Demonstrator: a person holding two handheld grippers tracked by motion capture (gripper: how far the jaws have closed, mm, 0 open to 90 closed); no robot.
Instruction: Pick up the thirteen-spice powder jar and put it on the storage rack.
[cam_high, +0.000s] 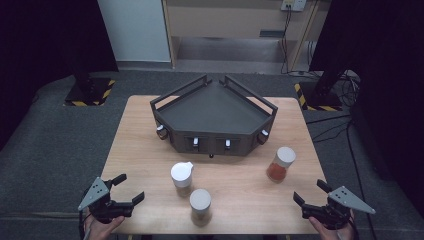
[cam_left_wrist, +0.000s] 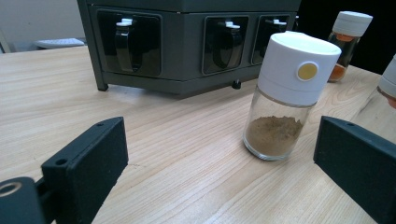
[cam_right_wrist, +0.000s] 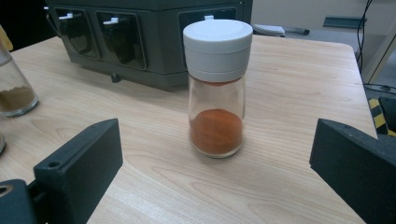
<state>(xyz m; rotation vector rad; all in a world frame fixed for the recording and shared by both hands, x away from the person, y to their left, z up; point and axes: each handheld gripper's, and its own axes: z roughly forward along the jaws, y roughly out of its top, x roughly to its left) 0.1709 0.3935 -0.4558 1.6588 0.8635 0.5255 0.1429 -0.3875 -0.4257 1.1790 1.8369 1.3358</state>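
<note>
Three white-capped glass spice jars stand on the wooden table (cam_high: 145, 150). One with brown powder (cam_high: 181, 178) (cam_left_wrist: 287, 98) is at mid-table, a second brown one (cam_high: 200, 206) sits near the front edge, and one with orange-red powder (cam_high: 281, 164) (cam_right_wrist: 217, 88) stands to the right. Behind them is a dark angular rack (cam_high: 215, 117) with hooks along its front. My left gripper (cam_high: 127, 188) (cam_left_wrist: 219, 158) hovers open at the front left corner, facing the middle jar. At the front right my right gripper (cam_high: 311, 192) (cam_right_wrist: 215, 163) is open too, with the orange jar ahead of its jaws, untouched.
The orange jar (cam_left_wrist: 348, 42) also shows far right in the left gripper view, and a brown jar (cam_right_wrist: 14, 88) at the left edge of the right gripper view. Grey carpet surrounds the table; stands with striped bases (cam_high: 90, 92) sit behind it.
</note>
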